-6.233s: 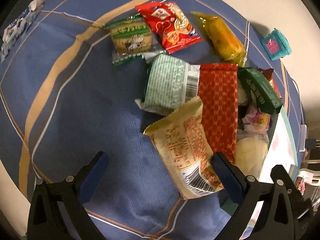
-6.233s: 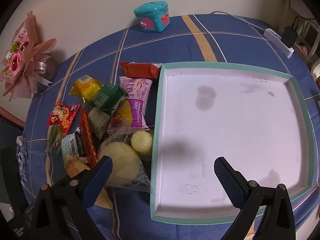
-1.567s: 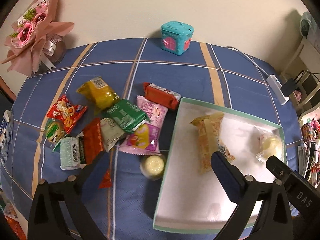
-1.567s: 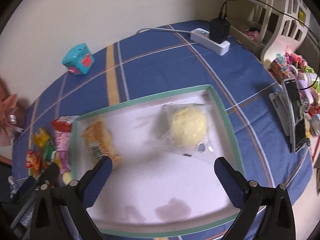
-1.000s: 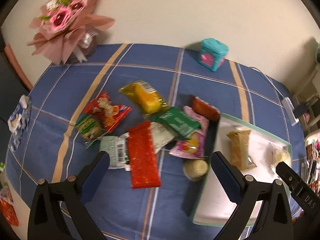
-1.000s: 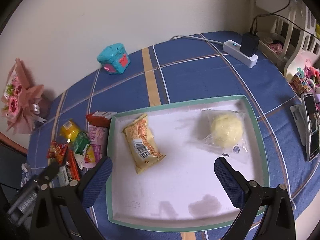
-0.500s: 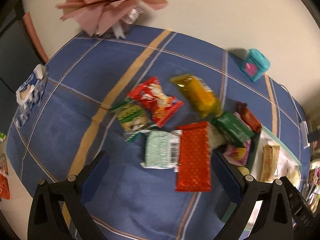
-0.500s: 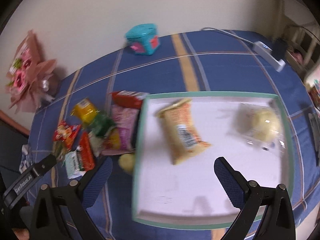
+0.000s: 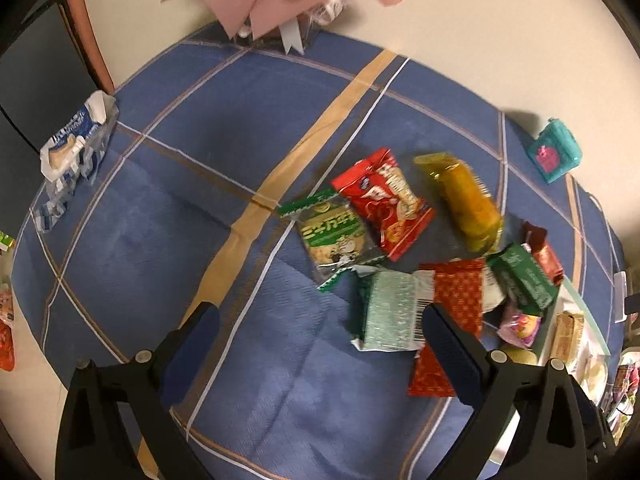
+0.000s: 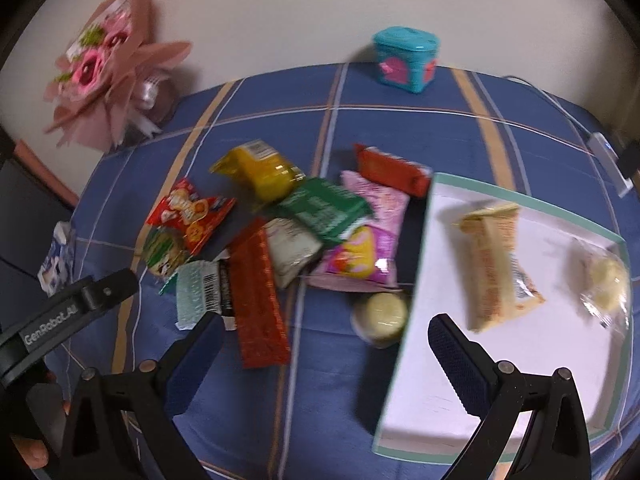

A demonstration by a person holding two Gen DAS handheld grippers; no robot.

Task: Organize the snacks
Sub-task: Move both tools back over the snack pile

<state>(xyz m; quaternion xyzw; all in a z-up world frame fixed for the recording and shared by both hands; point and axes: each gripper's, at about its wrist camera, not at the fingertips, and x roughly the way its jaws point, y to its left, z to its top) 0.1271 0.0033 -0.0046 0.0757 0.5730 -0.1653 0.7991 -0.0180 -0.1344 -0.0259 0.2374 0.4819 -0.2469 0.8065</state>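
A heap of snack packets lies on the blue plaid cloth: a red bag (image 9: 384,204), a yellow packet (image 9: 466,204), a green-and-white one (image 9: 334,238), a pale green one (image 9: 390,310), a long red bar (image 10: 258,294) and a pink bag (image 10: 368,248). The white tray (image 10: 560,360) with a green rim holds a beige packet (image 10: 496,268) and a wrapped bun (image 10: 604,276). My left gripper (image 9: 316,340) hangs open above the cloth, just left of the heap. My right gripper (image 10: 322,346) is open over the cloth between heap and tray; a small round bun (image 10: 380,314) lies there.
A pink bouquet (image 10: 108,76) stands at the back left by the wall. A teal box (image 10: 406,58) sits at the back. A blue-and-white tissue pack (image 9: 74,148) lies near the left table edge. A power strip (image 10: 608,158) lies at the far right.
Both grippers swung left, away from the tray and toward the snack heap. The beige packet and the wrapped bun, once in the heap, now lie in the tray.
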